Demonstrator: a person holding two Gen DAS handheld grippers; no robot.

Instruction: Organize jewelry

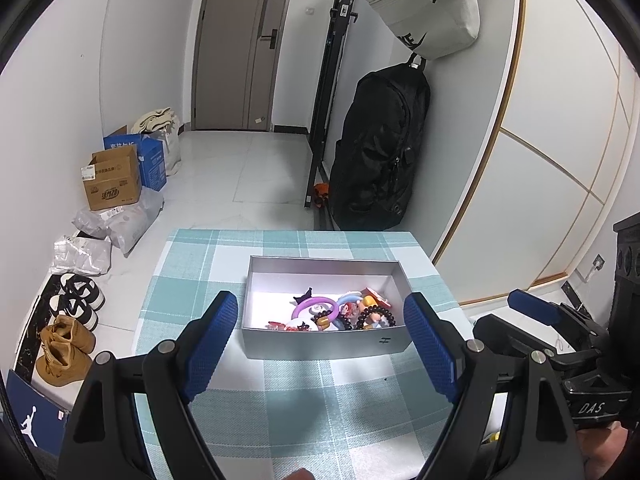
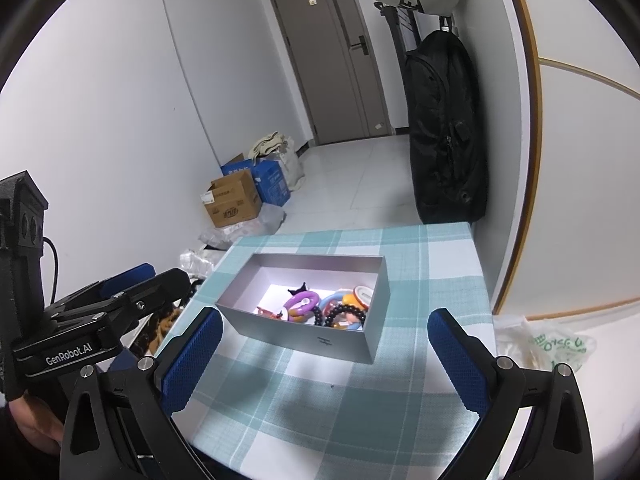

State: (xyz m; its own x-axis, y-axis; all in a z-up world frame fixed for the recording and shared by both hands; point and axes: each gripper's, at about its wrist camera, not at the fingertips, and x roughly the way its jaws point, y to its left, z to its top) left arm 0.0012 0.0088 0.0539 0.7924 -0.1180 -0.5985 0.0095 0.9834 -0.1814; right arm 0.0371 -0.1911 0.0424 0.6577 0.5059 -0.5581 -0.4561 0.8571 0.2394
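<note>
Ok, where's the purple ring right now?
The purple ring lies inside the silver box on the checked tablecloth, left of the black bead bracelet; in the right wrist view it sits mid-box.

walls: white [image 1: 140,60] | floor: pale tile [image 1: 256,168] | door: grey-brown [image 1: 232,40] | backpack: black, apparently hung [image 1: 380,152]

Both the left gripper [image 1: 322,320] and the right gripper [image 2: 325,338] hang side by side, jaws spread wide and holding nothing.

We see a matt silvery box [image 1: 326,343] on the bench's woven checked cloth [image 1: 280,408], holding glossy plastic bangles [image 1: 316,305] and dark shiny beads [image 1: 378,316].
</note>
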